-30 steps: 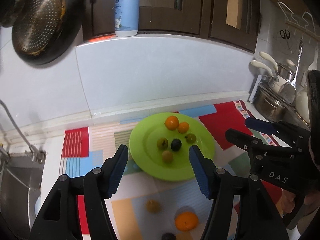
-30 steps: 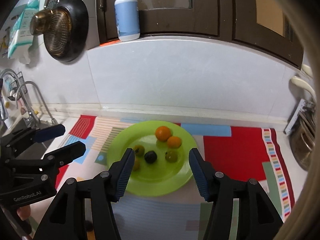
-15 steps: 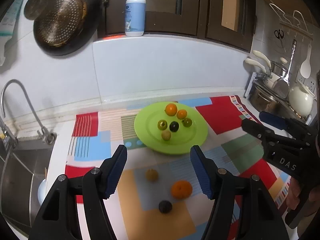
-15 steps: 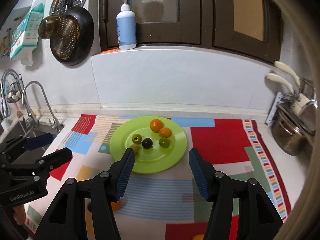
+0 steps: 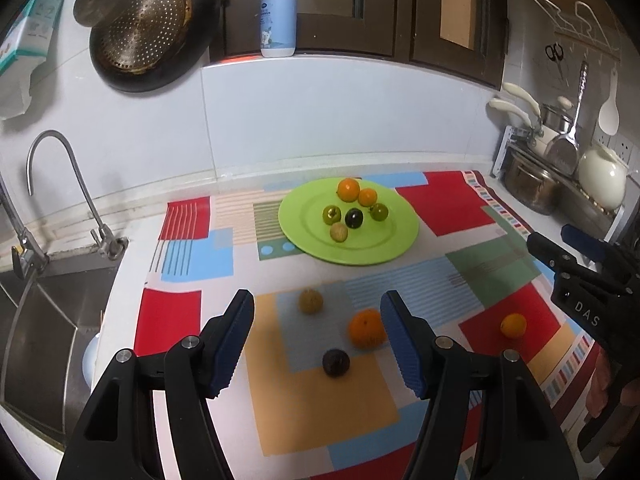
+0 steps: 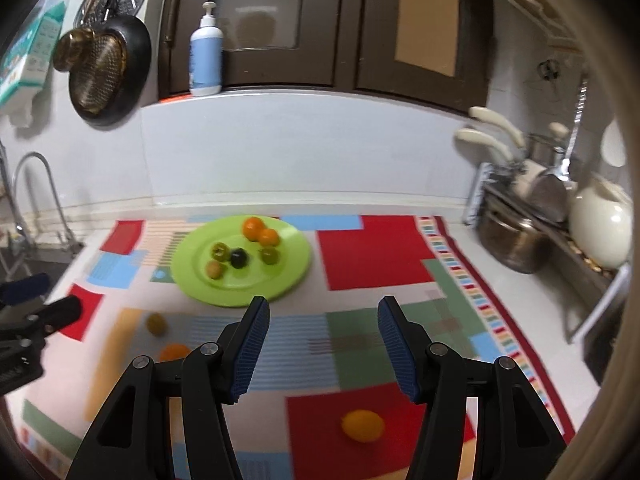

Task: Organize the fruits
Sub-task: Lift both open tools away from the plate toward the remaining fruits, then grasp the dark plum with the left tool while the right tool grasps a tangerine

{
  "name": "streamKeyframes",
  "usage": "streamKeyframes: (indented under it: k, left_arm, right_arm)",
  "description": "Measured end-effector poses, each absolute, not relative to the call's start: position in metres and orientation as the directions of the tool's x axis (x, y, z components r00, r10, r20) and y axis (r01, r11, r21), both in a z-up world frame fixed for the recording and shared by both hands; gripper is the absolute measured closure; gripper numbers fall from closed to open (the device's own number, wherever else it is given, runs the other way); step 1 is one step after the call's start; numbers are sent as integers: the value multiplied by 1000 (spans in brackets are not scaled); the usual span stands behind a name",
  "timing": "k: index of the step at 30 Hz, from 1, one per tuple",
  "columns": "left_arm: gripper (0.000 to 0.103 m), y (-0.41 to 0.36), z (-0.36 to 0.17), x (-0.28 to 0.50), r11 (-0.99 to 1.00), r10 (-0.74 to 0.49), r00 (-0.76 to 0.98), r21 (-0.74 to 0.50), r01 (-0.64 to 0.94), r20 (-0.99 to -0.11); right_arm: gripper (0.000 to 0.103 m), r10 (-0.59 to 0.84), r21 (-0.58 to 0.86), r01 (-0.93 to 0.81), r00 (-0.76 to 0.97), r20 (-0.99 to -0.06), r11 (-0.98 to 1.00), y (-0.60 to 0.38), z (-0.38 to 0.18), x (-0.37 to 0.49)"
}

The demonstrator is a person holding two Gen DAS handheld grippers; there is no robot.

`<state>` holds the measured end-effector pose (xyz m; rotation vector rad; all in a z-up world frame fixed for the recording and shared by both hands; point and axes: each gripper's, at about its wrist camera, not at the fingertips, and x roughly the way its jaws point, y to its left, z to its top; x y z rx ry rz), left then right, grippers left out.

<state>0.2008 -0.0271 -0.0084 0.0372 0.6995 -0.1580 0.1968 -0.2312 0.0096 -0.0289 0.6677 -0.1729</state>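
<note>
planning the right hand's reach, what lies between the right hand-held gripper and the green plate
Only bare patchwork mat: the right wrist view shows no fruit between the right hand-held gripper and the round green plate.

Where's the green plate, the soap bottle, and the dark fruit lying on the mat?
green plate [image 5: 384, 246], left wrist view, bare front part.
soap bottle [image 5: 279, 20], left wrist view, label.
dark fruit [image 5: 336, 363], left wrist view, its middle.

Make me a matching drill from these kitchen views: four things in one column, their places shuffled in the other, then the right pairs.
Things
1. dark fruit
2. large orange
3. pump bottle
4. white kettle

Places
A. on the ledge under the cabinets
B. on the green plate
C. far right, beside the pots
D. on the mat, off the plate

Pairs: 1-B, 2-D, 3-A, 4-C
</note>
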Motion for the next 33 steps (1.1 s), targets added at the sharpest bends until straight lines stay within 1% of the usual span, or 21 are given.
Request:
streamKeyframes:
  k: [3, 6, 14, 23, 28, 33]
  left_arm:
    - [38, -28, -17, 194, 988, -129, 752, -21, 152, -646]
    - [38, -30, -28, 191, 989, -119, 744, -12, 148, -657]
    - [38, -40, -63, 190, 989, -89, 696, 22, 148, -713]
    - [38, -53, -85, 194, 984, -77, 675, 53, 170, -734]
    - [38, -56, -94, 206, 984, -73, 656, 54, 171, -751]
    - [46, -58, -104, 216, 983, -79, 619, 42, 178, -781]
  right_arm:
    - [46, -188, -97, 163, 766, -615, 982, -234, 4, 186]
    - [46, -188, -83, 175, 754, -629, 981, -236, -4, 178]
    - [46, -194, -56, 215, 703, -684, 975, -244, -35, 162]
    - [46, -186, -19, 269, 612, -769, 963, -259, -72, 155]
    - [46, -177, -5, 281, 589, -789, 960, -264, -83, 159]
    - [46, -170, 10, 298, 571, -803, 954, -267, -91, 168]
